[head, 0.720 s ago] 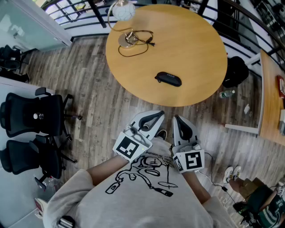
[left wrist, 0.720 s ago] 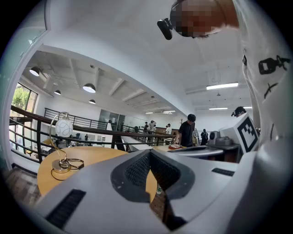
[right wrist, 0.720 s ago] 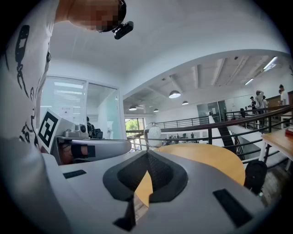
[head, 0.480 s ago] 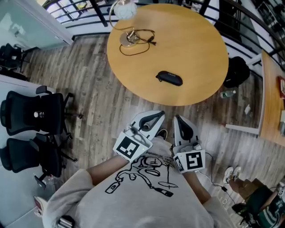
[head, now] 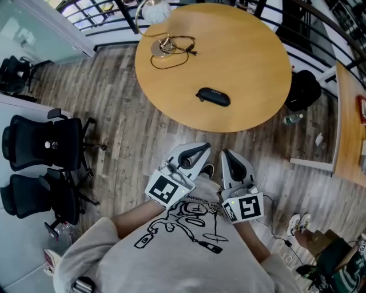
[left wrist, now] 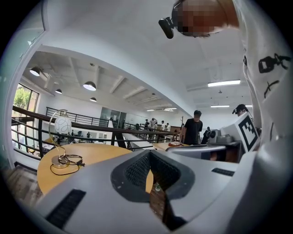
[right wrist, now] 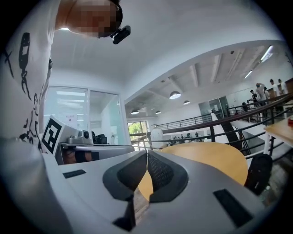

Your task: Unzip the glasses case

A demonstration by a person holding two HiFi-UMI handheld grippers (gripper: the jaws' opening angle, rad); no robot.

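Observation:
A black zipped glasses case [head: 213, 96] lies on the round wooden table [head: 251, 68], toward its near edge. Both grippers hang close to my chest, well short of the table. In the head view my left gripper [head: 206, 148] is shut with nothing in it, and my right gripper [head: 225, 153] beside it is shut and empty too. The left gripper view shows its jaws [left wrist: 149, 154] pressed together, pointing roughly level at the table [left wrist: 91, 155]. In the right gripper view the jaws [right wrist: 147, 156] meet at the tips, with the table [right wrist: 215, 155] beyond. The case is hidden in both gripper views.
A desk lamp with a white globe [head: 155, 11] and coiled black cord [head: 171, 48] stands at the table's far left. Two black office chairs [head: 43, 146] sit at left on the wood floor. A black bag [head: 303, 91] lies right of the table. A railing and people stand far behind.
The table and case have shifted slightly up and left in the head view as my head moved. Both grippers stay put, still shut.

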